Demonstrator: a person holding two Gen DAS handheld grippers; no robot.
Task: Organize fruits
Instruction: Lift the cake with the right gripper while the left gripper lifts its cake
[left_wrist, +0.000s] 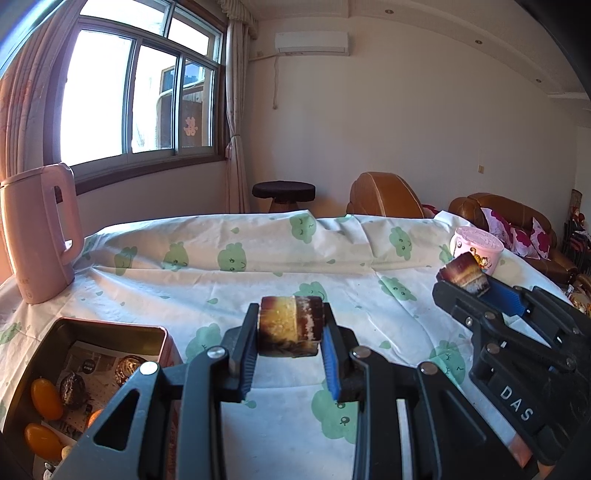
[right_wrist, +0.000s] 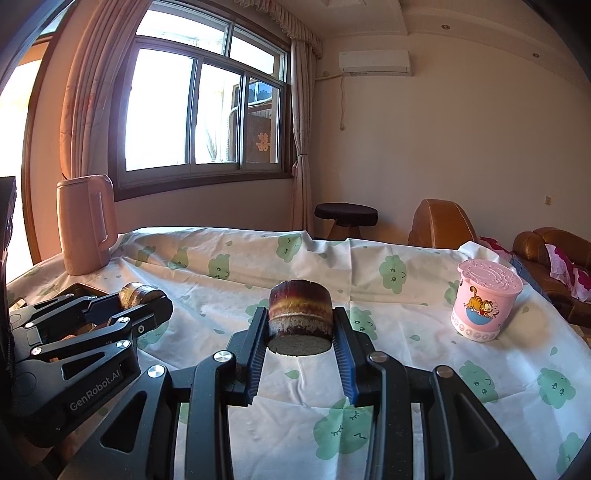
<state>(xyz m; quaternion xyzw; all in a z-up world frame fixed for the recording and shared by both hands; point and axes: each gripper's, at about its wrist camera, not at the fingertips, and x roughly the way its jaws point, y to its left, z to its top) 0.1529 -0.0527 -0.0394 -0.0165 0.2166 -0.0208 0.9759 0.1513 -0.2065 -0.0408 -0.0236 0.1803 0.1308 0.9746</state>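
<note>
Left hand-held gripper: closed on sugarcane segment, axis crosswise.
Tin box: lower left, nearer this gripper.
Right hand-held gripper: closed on sugarcane piece, axis upright.

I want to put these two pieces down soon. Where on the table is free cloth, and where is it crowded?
Free cloth lies in the middle, between the pink kettle and the pink cartoon cup. More lies near, below the right gripper. The tin box by the left gripper is crowded with fruits.
</note>
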